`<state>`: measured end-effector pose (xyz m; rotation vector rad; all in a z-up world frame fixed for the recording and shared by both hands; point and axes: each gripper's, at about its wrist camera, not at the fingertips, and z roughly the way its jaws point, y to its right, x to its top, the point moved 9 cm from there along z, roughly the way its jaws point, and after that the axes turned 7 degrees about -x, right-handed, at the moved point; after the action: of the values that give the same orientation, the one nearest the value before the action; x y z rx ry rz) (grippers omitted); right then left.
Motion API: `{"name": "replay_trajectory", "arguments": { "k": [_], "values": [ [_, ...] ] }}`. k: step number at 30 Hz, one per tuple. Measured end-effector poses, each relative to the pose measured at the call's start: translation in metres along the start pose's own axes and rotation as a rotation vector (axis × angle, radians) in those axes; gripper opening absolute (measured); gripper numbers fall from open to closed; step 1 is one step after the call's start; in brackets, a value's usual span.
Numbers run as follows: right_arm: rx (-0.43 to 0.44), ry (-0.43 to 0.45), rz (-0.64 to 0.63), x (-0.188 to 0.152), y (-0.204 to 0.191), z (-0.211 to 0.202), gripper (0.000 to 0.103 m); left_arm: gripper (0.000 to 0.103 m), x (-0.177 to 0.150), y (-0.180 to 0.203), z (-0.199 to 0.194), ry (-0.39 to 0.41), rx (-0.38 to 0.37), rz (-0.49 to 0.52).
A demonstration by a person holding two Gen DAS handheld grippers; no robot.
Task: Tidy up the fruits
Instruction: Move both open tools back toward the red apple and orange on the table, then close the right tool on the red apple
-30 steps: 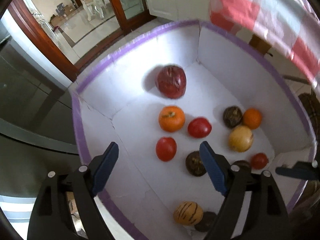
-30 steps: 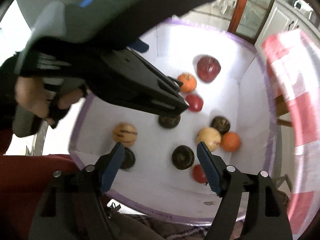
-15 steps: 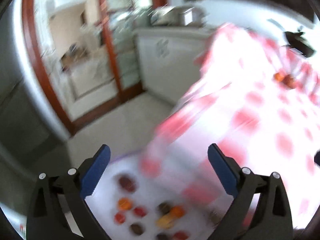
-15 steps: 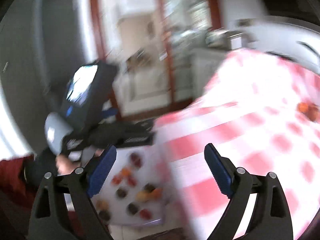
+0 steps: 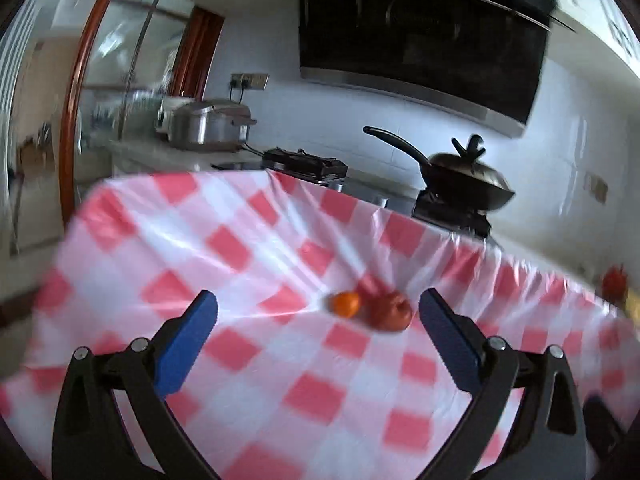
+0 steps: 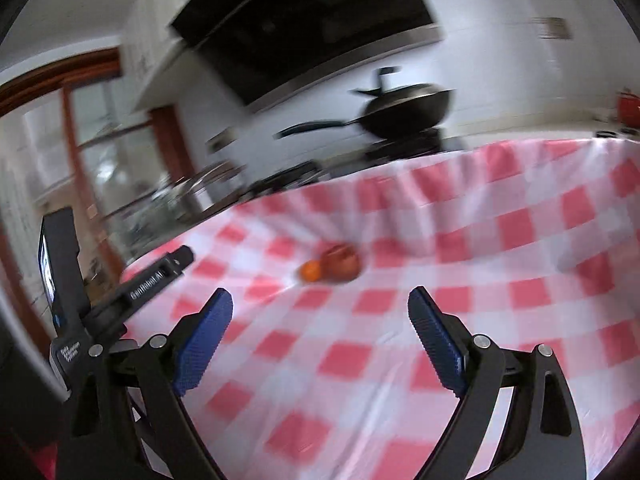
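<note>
Red-and-white checked tablecloth fills the lower part of both wrist views, smeared by motion blur so its squares have soft edges. On it lie two fruits that touch each other — a small orange one and a larger reddish one, whose kind cannot be made out through the blur. A third red shape sits at the far right rim of the left view, cut off and too smeared to name. The left gripper stands with its jaws wide apart and nothing between them; they have just been opening, and the two fruits lie ahead of its blue pads, not touched. The right gripper is likewise spread and empty, its jaws recently widened, with the same pair of fruits further out on the cloth. In the right view the left gripper shows at the left edge only in part, its tip hanging over the cloth. Behind the table one dark lidded pan rests on a stove, one silvery cooker stands on the counter — both blurred.
</note>
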<state>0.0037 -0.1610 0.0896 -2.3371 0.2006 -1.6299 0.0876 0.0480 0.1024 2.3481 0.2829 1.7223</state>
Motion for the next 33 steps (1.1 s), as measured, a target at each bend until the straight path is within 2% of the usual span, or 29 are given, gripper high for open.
{"name": "replay_trajectory", "arguments": {
  "k": [4,6,9,12,15,18,21,26,30,33],
  "values": [
    [-0.066,0.052,0.079,-0.002,0.042,0.011,0.087,0.101,-0.003,0.003,0.047,-0.011,0.004,-0.068],
    [-0.090,0.028,0.108,-0.011,0.055,0.018,0.087,0.101,0.000,0.001,0.070,-0.004,0.001,-0.076],
    [-0.095,0.029,0.070,-0.013,0.053,0.022,0.087,0.101,-0.006,-0.010,0.087,-0.020,-0.004,-0.073],
    [-0.099,0.014,0.028,-0.020,0.044,0.023,0.087,0.101,-0.018,-0.025,0.102,-0.072,-0.034,-0.083],
    [-0.091,-0.054,0.046,-0.032,0.034,0.034,0.087,0.101,-0.031,-0.049,0.102,-0.103,0.005,-0.090],
    [-0.097,-0.153,-0.033,-0.041,0.016,0.075,0.087,0.101,-0.032,-0.067,0.102,-0.101,-0.006,-0.201],
    [-0.141,-0.224,-0.117,-0.035,-0.001,0.141,0.087,0.101,-0.034,-0.079,0.102,-0.102,0.026,-0.237],
    [-0.152,-0.322,-0.128,-0.030,-0.017,0.233,0.087,0.101,-0.039,-0.097,0.103,-0.114,0.074,-0.299],
    [-0.198,-0.376,-0.194,-0.036,-0.028,0.277,0.086,0.101,-0.042,-0.101,0.103,-0.123,0.087,-0.309],
    [-0.272,-0.428,-0.231,-0.042,-0.026,0.298,0.085,0.101,-0.043,-0.098,0.102,-0.127,0.089,-0.289]
  ]
}}
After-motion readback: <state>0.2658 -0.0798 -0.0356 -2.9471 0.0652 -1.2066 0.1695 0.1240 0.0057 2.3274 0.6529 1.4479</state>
